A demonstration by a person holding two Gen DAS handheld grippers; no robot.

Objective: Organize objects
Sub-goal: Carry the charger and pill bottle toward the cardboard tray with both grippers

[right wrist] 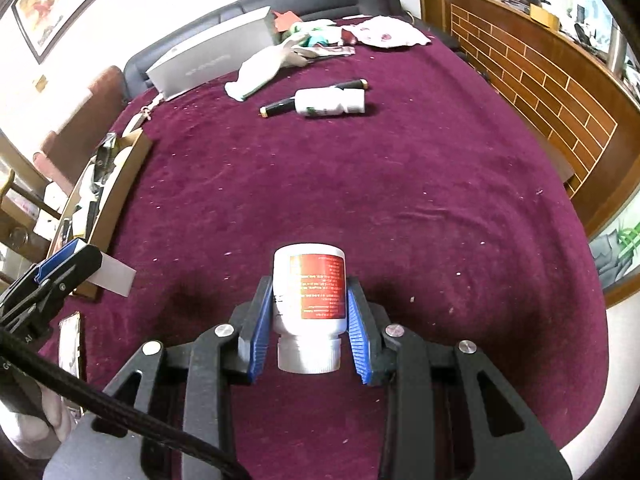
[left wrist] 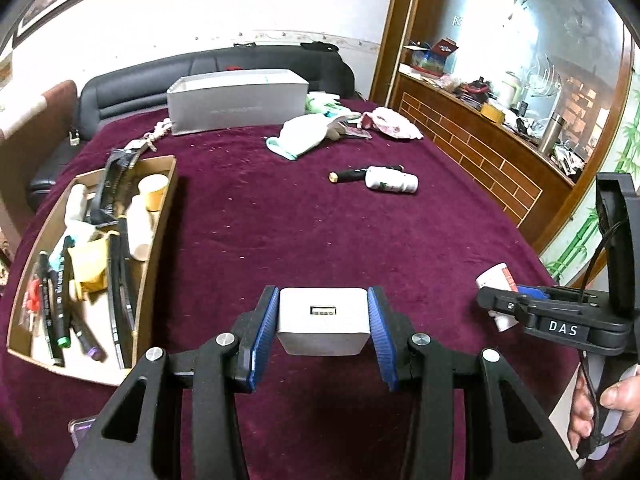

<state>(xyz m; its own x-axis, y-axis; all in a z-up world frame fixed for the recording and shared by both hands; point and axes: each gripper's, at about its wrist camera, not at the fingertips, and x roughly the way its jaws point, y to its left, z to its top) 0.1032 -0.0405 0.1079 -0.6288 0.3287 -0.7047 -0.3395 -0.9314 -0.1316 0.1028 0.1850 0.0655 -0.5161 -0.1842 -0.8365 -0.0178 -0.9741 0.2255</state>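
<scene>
My left gripper [left wrist: 323, 304] is shut on a white USB charger block [left wrist: 322, 320], held above the maroon tablecloth. My right gripper [right wrist: 309, 298] is shut on a white pill bottle with a red label [right wrist: 310, 300], cap toward the camera. The right gripper with its bottle also shows in the left wrist view [left wrist: 520, 304] at the right. The left gripper shows in the right wrist view [right wrist: 60, 268] at the left edge. A cardboard box [left wrist: 156, 232] full of pens, bottles and cables lies at the left. A white bottle [left wrist: 390, 181] and a black pen [left wrist: 348, 175] lie mid-table.
A grey rectangular box [left wrist: 236, 100] stands at the far side. A white sock [left wrist: 304, 134] and cloths [left wrist: 390, 122] lie near it. A black sofa [left wrist: 224, 68] runs behind the table. A wooden counter [left wrist: 480, 148] with clutter is at the right.
</scene>
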